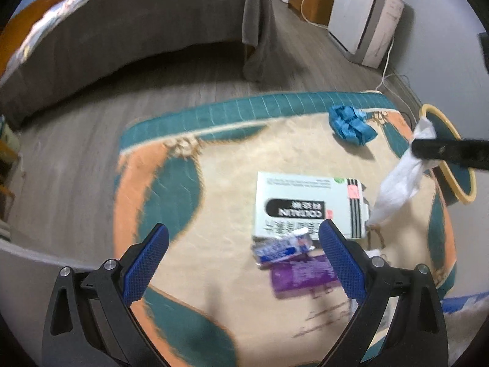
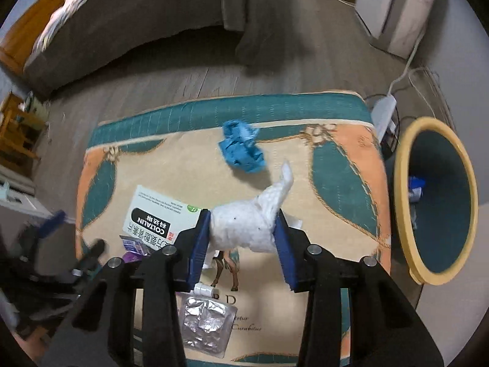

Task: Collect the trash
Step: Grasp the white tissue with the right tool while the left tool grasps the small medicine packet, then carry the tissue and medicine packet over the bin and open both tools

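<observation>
The right gripper [image 2: 243, 240] is pinching a crumpled white tissue [image 2: 250, 217] between its ribbed blue pads, lifted over the woven rug [image 2: 189, 159] left of the round, yellow-rimmed bin [image 2: 400, 202]. The left gripper [image 1: 243, 263] is hanging spread wide, empty, over a glossy purple wrapper [image 1: 302, 276] near the flat cardboard box [image 1: 305, 195].

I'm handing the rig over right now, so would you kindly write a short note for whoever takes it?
Right gripper: shut on a crumpled white tissue, lifted off the rug.
Left gripper: open, empty, above the blue-white wrapper and purple packet.
Bin: right of the rug, some trash already inside.
Left: drop the tissue in; then the medicine box, blue crumpled wad, blister pack, small white cap, wrapper and packet.
</observation>
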Demonstrator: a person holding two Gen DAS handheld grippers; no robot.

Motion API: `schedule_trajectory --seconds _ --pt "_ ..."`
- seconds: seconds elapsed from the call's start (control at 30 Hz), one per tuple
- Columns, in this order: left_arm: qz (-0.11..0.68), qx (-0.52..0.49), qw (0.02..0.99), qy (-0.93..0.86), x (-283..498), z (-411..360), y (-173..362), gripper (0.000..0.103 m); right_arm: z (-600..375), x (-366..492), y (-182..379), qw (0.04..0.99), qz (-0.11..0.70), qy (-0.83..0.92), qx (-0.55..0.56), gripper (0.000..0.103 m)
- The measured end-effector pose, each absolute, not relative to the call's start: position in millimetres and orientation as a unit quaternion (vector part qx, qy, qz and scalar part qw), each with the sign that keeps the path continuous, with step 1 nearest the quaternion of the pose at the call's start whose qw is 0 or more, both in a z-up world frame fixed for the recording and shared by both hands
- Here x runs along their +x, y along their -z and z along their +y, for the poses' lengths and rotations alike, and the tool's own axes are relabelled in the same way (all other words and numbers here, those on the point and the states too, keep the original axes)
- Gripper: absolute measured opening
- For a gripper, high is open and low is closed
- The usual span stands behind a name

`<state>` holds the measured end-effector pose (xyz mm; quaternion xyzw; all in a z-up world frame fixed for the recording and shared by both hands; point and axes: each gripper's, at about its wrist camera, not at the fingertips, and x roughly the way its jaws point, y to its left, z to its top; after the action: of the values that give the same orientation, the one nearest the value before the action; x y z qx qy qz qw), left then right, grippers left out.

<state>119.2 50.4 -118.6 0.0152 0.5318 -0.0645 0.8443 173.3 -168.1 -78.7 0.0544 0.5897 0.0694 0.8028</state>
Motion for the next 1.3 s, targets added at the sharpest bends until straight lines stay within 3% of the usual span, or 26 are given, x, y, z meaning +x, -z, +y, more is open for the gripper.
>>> schedule_trajectory --seconds 0.57,0.73,1.0,1.3 --pt "0.59 -0.01 0.803 0.082 124.8 30.5 171.8 0.093 -180.2 164.6 72.5 0.81 0.58 -0.074 0.051 0.041" --pt "0.592 -0.037 0.798 0.104 126.5 26.7 173.3 0.059 -180.0 162.7 63.1 0.819 0.567 -0.081 0.036 0.041" --pt "0.564 -0.002 0.82 0.093 119.9 20.1 148.2 0.059 -194.9 161.3 53.9 0.825 0.558 -0.083 0.047 0.041" --pt "0.47 0.046 0.876 0.095 119.9 -6.7 93.3 0.059 -217.4 161.0 48.6 0.833 0.547 -0.067 0.047 0.041"
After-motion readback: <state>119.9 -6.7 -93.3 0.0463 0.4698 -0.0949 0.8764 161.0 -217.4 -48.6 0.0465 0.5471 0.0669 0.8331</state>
